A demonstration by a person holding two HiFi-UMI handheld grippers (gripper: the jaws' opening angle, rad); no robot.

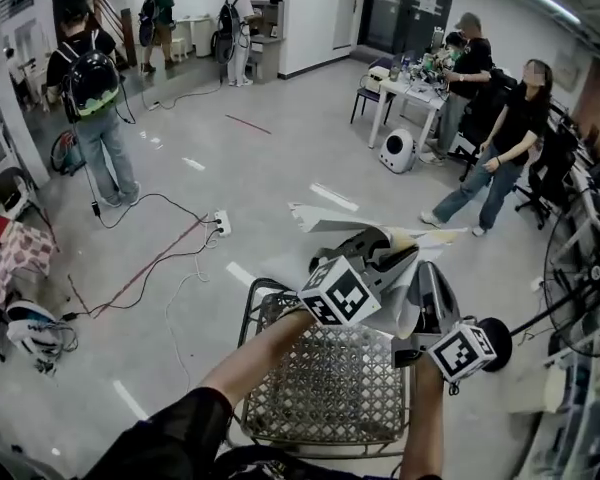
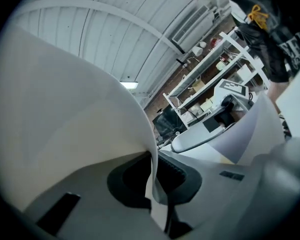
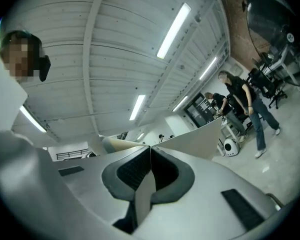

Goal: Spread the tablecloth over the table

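L gripper (image 1: 390,253) & R gripper (image 1: 432,290) holding tablecloth (image 1: 325,216), over wire mesh frame (image 1: 330,388)

The tablecloth (image 1: 325,216) runs between the left gripper (image 1: 385,253) and the right gripper (image 1: 428,286). The 2 stand just beside each other above the far side of the mesh tabletop (image 1: 330,393), with the left one farther forward. An edge of the cloth sits pinched between the left fingers (image 2: 174,173), and another between the right fingers (image 3: 131,171). Beyond them, on the floor (image 1: 280,158), a power strip (image 1: 221,224) lies to the left. 2 people (image 1: 505,143) stand at the far right.
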